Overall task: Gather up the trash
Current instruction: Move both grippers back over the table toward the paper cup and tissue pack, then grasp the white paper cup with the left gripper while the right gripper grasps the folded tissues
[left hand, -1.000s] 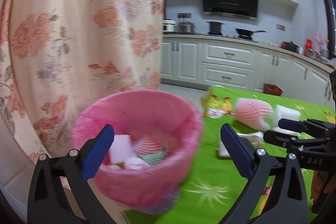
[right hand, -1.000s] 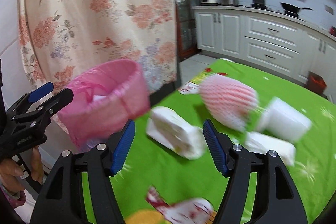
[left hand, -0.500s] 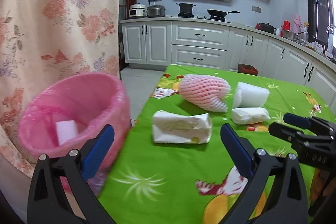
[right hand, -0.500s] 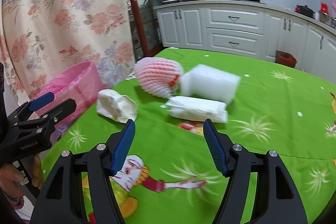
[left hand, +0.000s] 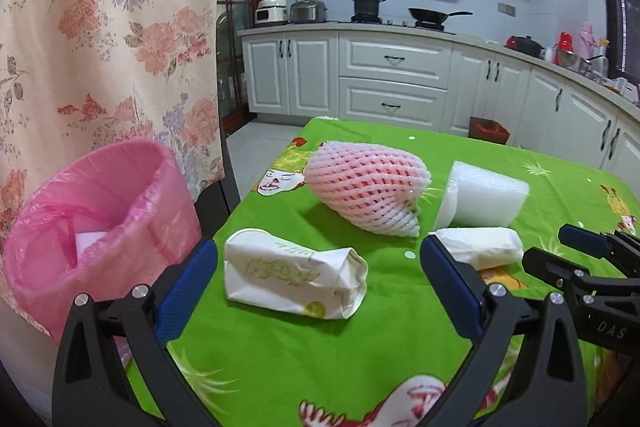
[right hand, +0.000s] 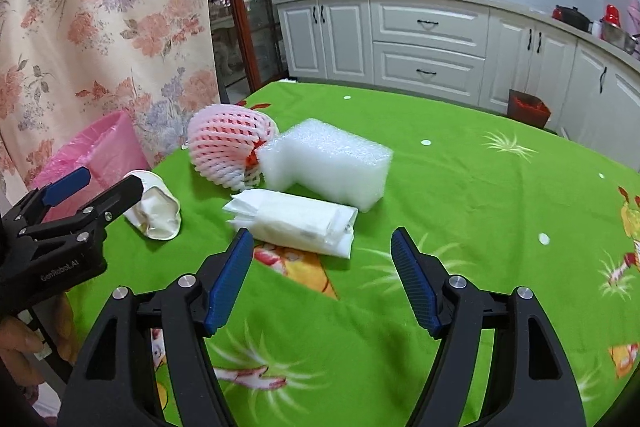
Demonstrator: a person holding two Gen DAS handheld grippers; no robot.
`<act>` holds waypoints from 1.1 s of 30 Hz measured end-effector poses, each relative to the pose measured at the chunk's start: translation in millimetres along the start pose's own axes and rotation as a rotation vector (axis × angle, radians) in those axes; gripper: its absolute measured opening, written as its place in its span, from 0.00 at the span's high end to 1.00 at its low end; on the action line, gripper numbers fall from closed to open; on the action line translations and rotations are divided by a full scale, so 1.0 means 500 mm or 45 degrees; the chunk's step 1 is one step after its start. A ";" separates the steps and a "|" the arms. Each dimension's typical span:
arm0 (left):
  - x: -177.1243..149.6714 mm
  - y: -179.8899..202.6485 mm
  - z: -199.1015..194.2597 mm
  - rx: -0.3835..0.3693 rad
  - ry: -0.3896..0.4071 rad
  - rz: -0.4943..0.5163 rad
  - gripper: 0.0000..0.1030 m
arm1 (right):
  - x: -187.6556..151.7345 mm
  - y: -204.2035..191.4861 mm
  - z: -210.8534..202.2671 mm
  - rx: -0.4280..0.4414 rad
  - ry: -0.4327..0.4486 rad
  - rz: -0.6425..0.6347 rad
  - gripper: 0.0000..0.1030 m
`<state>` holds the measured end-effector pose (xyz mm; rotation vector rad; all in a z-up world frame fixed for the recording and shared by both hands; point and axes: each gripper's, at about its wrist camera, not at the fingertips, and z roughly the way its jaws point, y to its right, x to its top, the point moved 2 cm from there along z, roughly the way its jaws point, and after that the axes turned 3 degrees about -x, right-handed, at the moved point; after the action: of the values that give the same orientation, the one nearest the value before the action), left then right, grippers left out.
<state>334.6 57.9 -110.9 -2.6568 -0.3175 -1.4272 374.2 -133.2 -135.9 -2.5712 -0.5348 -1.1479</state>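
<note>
Both tools are empty with their jaws spread wide: the left hand-held gripper (left hand: 318, 265) hangs just short of the crumpled white paper bag (left hand: 294, 277), which lies straight ahead between its fingers, and the right hand-held gripper (right hand: 322, 259) faces the flat tissue pack (right hand: 296, 221) just beyond its tips. To do this pick well, I would ease the left one forward and down until the bag's middle sits between the pads, then close gently (thin paper will crush and may slip out), lift and swing left to the pink-lined bin (left hand: 100, 227) beside the green surface (left hand: 360, 347). The netted foam sleeve (left hand: 366, 193) and white foam block (left hand: 482, 197) lie farther ahead. Half a second ago the bin filled more of the left view and the bag sat farther off; the right view showed the tissue pack farther away too
</note>
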 end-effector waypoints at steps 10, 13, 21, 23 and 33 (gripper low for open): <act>0.017 -0.024 0.075 0.104 -0.068 -0.079 0.05 | 0.037 -0.012 0.064 0.095 -0.044 -0.041 0.34; 0.012 -0.030 0.090 0.121 -0.105 -0.072 0.05 | 0.044 -0.021 0.083 0.150 -0.064 -0.068 0.34; 0.001 -0.037 0.108 0.101 -0.182 -0.079 0.06 | 0.056 -0.054 0.122 0.228 -0.142 -0.163 0.34; -0.002 -0.036 0.113 0.079 -0.199 -0.077 0.13 | 0.051 -0.054 0.121 0.241 -0.161 -0.168 0.34; -0.004 0.016 0.111 -0.132 -0.193 0.059 0.52 | -0.026 -0.044 0.061 0.256 -0.235 -0.193 0.47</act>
<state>380.5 60.5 -143.1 -2.8427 -0.1978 -1.2656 376.6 -104.3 -163.3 -2.5086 -0.8542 -0.8548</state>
